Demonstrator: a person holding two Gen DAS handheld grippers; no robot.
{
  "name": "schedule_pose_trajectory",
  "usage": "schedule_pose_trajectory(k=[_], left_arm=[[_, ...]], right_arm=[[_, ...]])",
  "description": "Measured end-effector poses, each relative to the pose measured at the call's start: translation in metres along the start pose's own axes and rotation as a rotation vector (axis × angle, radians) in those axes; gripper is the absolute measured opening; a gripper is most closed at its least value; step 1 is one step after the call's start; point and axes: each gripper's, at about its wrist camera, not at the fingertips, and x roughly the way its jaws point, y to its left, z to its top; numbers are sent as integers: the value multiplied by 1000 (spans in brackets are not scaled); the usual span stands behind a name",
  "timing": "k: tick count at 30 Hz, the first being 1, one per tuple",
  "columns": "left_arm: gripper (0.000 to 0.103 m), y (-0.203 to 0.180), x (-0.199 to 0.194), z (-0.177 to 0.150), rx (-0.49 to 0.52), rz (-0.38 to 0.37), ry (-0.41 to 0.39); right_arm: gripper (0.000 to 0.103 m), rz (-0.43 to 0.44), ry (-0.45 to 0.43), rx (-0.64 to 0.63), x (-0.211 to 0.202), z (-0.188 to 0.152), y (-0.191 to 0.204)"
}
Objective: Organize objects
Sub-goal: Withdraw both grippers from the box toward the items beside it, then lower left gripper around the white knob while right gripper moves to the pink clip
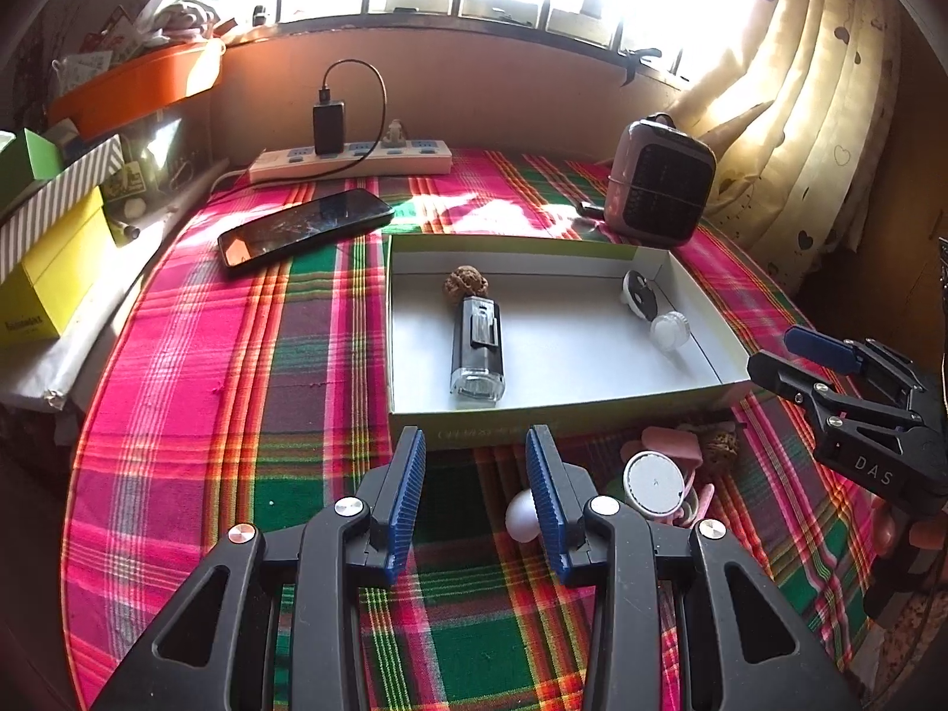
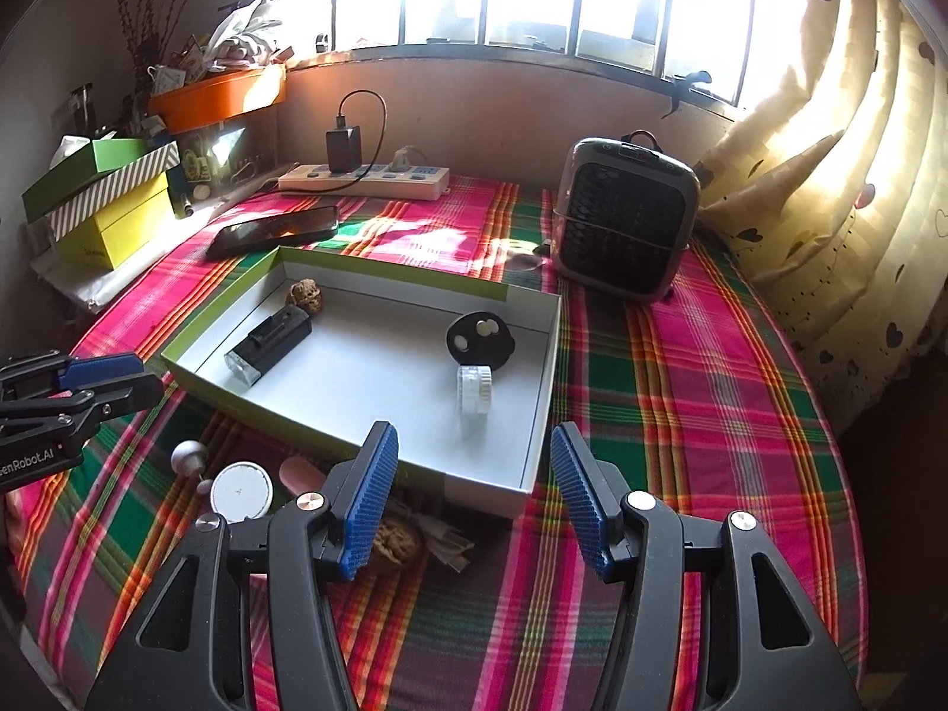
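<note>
Nearest us on the plaid-covered surface (image 1: 195, 391), we are holding the left tongs (image 1: 474, 474) and the right tongs (image 2: 474, 489) with jaws apart and empty, above the loose items still outside the box: a white round disc (image 1: 656, 483), a white egg-shaped piece (image 1: 521, 514) and a walnut (image 2: 396, 540). Just beyond, we are seeing the shallow box (image 2: 548, 379) already holding a flashlight (image 1: 477, 349), a second walnut (image 1: 466, 282) and a small clear jar (image 1: 671, 329); closing on the crowded pile could, we judge, drag a neighbour or roll the egg-shaped piece away. We are reading "DAS" on the right tongs in the left view and "enRobot.AI" on the left tongs in the right view.
</note>
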Motion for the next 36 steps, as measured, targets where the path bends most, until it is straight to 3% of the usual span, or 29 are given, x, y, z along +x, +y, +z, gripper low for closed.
schedule_pose_trajectory(k=[12,28,31,36], left_arm=[[37,2,13,-22,-1,-28,65],[40,-2,13,-25,11,-58,62],[40,-2,13,-25,11,-60,60],[40,1,16,-25,9,-65,69]], right_arm=[[55,31,46,30,0,-34,4],[55,130,63,-20,2,-46,50],[65,128,69,-25,6,-47,59],[66,84,73,-15,11,-45,63]])
